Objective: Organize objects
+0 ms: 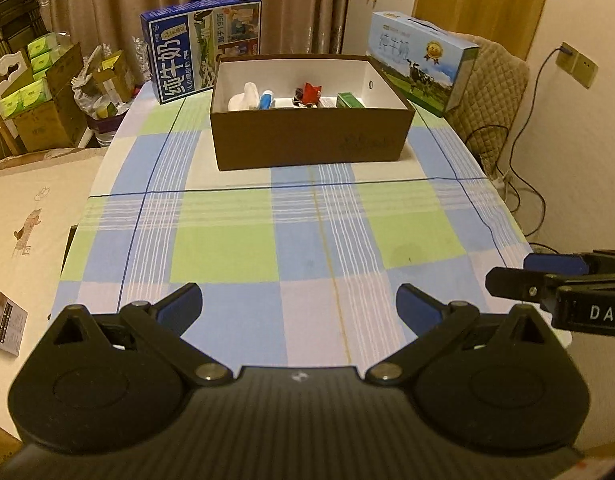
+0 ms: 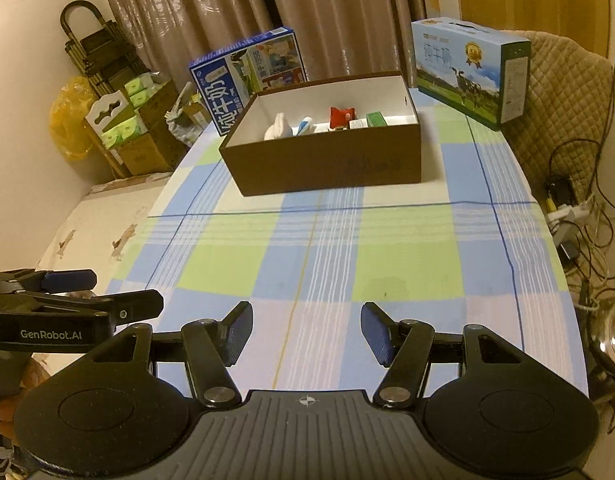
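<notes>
Well ahead of both grippers, on the far half of the table, stands an open rectangular cardboard box (image 1: 307, 136), dark brown outside with smooth white inner walls. The objects lie in a row along its floor: a rounded white lump (image 1: 243, 98) at the left, next to it a small blue-and-white tube (image 1: 265, 100), then a red toy (image 1: 309, 94) and a small green carton (image 1: 347, 100) toward the right. What sits flat and pale under the toy is too small to tell.

The left gripper (image 1: 299, 304) hangs over the near edge of the table with its blue-padded fingers spread wide and nothing between them. The right gripper (image 2: 307, 332), just beside it on its right, also has its ribbed blue pads apart, holding nothing.

The table is covered by a soft checked cloth (image 1: 307, 232) in blue, pale green and white, with thin dark lines. Beyond the box, a blue printed milk carton (image 1: 199, 48) stands upright on the far left and a lighter blue milk case (image 1: 423, 60) on the far right. Brown curtains (image 1: 287, 4) hang behind.
</notes>
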A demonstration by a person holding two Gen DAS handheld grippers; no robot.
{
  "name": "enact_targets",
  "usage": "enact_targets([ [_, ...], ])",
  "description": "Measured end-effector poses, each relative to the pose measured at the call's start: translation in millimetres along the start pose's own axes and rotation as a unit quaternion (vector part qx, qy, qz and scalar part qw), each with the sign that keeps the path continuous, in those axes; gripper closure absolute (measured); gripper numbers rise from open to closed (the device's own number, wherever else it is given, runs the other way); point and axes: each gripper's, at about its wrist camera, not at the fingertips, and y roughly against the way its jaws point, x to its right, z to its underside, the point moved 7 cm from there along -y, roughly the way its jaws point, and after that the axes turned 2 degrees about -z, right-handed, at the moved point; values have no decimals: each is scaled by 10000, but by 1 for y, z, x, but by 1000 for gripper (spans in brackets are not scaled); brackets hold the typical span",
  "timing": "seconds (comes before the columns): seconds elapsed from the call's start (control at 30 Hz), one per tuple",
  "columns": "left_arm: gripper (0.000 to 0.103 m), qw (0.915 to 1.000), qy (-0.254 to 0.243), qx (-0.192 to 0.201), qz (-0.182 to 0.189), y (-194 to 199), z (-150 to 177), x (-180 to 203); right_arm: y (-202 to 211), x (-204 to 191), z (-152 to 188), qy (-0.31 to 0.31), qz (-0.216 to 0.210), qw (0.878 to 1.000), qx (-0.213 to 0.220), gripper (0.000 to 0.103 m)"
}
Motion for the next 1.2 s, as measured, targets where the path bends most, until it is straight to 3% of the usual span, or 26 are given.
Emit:
enact_targets([
  [0.47,1,10000,54,79,-9,21,16,-7,11,-17,17,99,37,9999,36,46],
  [1.2,1,10000,56,52,13,15,11,2,11,-7,12,99,40,9999,-6,46],
])
